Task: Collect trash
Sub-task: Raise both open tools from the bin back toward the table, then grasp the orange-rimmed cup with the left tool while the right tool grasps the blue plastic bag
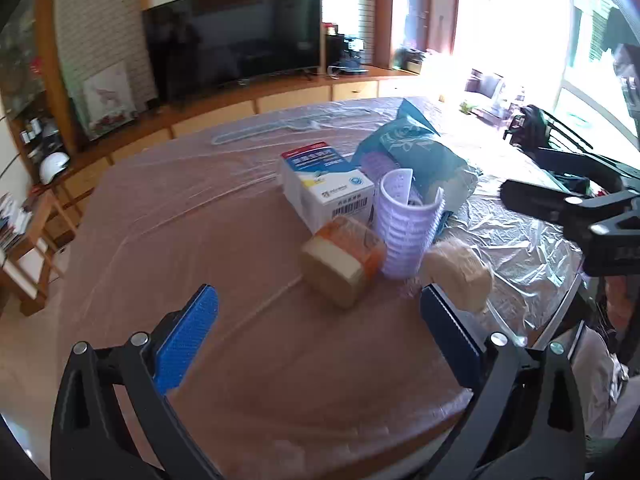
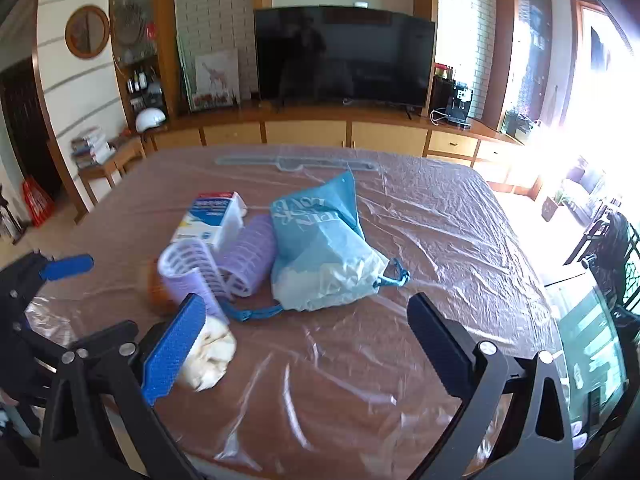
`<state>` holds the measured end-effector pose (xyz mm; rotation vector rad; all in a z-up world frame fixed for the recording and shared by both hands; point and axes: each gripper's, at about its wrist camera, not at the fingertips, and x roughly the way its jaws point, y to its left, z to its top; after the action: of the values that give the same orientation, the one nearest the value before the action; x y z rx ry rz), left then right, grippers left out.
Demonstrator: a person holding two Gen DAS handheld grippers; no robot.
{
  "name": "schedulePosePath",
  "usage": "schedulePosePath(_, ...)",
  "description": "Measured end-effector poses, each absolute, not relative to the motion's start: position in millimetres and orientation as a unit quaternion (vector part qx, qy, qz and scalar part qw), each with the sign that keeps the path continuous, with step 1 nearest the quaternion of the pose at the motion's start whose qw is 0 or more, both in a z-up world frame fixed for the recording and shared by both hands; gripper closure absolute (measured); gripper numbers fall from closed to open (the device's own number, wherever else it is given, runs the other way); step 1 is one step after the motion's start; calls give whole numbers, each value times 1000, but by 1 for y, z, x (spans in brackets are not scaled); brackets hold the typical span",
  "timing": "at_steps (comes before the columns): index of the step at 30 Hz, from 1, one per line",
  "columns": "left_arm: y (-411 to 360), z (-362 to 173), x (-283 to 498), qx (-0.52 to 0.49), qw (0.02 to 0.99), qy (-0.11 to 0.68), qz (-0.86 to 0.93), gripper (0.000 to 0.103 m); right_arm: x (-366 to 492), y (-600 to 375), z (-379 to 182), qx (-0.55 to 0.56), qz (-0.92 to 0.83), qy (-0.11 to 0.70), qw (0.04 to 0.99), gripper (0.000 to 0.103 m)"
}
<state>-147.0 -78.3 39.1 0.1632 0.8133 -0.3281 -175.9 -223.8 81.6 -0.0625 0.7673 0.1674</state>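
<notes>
A pile of trash sits on the plastic-covered table [image 1: 168,240]. It holds a white carton [image 1: 328,188], a lilac ribbed plastic tube [image 1: 404,236], an orange-wrapped block [image 1: 344,268], a crumpled beige wad [image 1: 460,276] and a blue drawstring bag [image 1: 420,152]. My left gripper [image 1: 320,332] hovers open in front of the block, with nothing between its pads. My right gripper [image 2: 308,340] is open too and holds nothing. The blue bag [image 2: 320,248] lies beyond it, and the beige wad [image 2: 212,352] lies just behind its left pad.
A flat grey-blue plastic strip [image 2: 296,162] lies near the table's far edge. Behind the table stand a wooden cabinet and a dark television [image 2: 344,56]. A dark chair [image 1: 540,128] stands at the right. One finger of the left gripper [image 2: 68,266] shows at the right wrist view's left edge.
</notes>
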Motion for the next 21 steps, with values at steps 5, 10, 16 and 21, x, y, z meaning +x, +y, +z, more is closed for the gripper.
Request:
schedulePosePath(5,-85,28,-126,98,892,401,-183,2,-139,-221,71,-56,72,392,915,4)
schedulePosePath(10,-93,23,-110,97,882,417,-198,8,-99,-217,58,-74,94,412,903,4)
schedulePosePath(16,-93,20,-99,85,864,448,-212,24,-65,-214,49,-70,115,434,891,4)
schedulePosePath(21,-96,16,-97,82,855,464,-216,46,-47,-224,39,-5,138,466,874,4)
